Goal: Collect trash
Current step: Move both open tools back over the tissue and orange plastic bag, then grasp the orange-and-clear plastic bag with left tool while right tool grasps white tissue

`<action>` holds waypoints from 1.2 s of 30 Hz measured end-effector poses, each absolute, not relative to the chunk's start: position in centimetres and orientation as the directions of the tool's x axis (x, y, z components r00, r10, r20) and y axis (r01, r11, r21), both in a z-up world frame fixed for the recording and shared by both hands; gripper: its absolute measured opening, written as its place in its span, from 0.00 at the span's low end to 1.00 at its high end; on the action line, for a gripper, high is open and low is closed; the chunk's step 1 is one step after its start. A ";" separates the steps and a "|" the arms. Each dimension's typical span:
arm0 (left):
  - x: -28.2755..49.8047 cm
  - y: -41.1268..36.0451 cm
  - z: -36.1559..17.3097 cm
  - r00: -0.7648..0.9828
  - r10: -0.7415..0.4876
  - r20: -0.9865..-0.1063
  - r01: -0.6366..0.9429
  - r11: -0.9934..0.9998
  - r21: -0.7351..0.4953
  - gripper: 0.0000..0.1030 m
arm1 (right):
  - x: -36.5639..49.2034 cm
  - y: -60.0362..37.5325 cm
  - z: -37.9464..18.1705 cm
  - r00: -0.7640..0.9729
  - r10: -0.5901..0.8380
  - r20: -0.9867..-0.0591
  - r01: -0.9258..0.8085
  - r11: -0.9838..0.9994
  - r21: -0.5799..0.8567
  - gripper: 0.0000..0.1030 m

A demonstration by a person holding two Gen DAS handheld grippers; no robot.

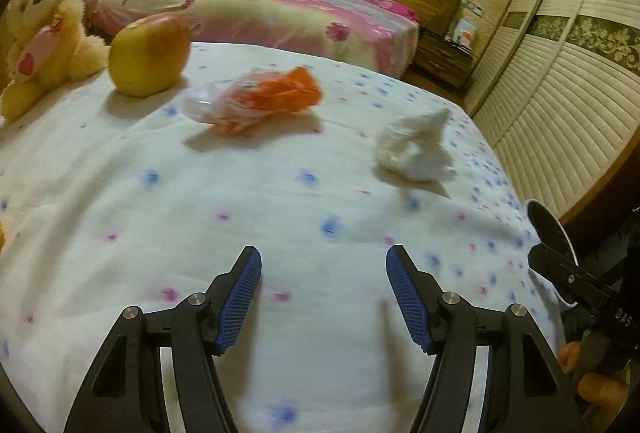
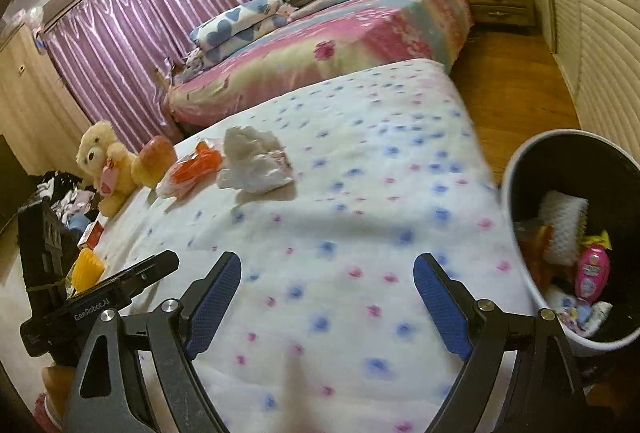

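Note:
An orange plastic wrapper (image 1: 256, 99) and a crumpled white tissue (image 1: 414, 147) lie on the flowered white bed cover (image 1: 200, 193). Both also show in the right wrist view, the wrapper (image 2: 192, 169) left of the tissue (image 2: 256, 161). A white trash bin (image 2: 516, 201) with a dark inside stands at the bed's right edge and holds several wrappers. My left gripper (image 1: 324, 297) is open and empty, short of both pieces. My right gripper (image 2: 328, 305) is open and empty over the cover, left of the bin.
An apple (image 1: 150, 55) and a yellow teddy bear (image 1: 44, 33) sit at the far left of the cover. A pink bed (image 1: 280, 13) with folded quilts lies beyond. Slatted wardrobe doors (image 1: 560, 93) and wooden floor (image 2: 512, 85) are on the right.

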State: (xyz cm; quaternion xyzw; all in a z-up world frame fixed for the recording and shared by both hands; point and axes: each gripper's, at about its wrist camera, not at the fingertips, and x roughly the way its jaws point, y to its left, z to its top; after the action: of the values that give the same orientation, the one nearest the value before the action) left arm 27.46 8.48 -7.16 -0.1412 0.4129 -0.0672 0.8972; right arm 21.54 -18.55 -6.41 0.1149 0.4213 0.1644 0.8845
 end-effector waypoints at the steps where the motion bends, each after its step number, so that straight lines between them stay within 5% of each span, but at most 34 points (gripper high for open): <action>1: 27.6 8.9 -7.2 0.651 -0.230 -0.724 -0.003 0.952 -0.306 0.63 | 21.8 -18.0 -6.5 0.585 0.394 -0.709 -0.202 0.917 0.343 0.87; 28: 41.0 13.8 -8.6 0.664 -0.178 -0.726 0.019 0.975 -0.222 0.76 | 30.6 -10.5 -7.8 0.528 0.445 -0.723 -0.272 0.895 0.352 0.87; 31: 41.5 13.3 -9.0 0.665 -0.181 -0.724 0.040 0.977 -0.208 0.67 | 31.3 -10.0 -8.1 0.537 0.427 -0.728 -0.272 0.904 0.329 0.85; 32: 41.5 13.2 -9.1 0.665 -0.188 -0.723 0.052 0.977 -0.207 0.52 | 31.5 -9.9 -8.3 0.536 0.422 -0.731 -0.273 0.906 0.323 0.79; 33: 41.5 13.0 -9.2 0.661 -0.201 -0.722 0.069 0.976 -0.209 0.47 | 31.5 -9.8 -8.5 0.535 0.421 -0.733 -0.274 0.907 0.321 0.63; 36: 41.4 12.6 -9.2 0.664 -0.209 -0.718 0.094 0.976 -0.197 0.32 | 31.5 -9.9 -8.8 0.529 0.427 -0.734 -0.275 0.904 0.327 0.43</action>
State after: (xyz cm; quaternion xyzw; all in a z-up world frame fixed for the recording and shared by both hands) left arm 41.42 12.64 -9.21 -0.0718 0.4010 -0.0832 0.9094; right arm 31.52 -9.94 -8.82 0.0859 0.4414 0.2015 0.8701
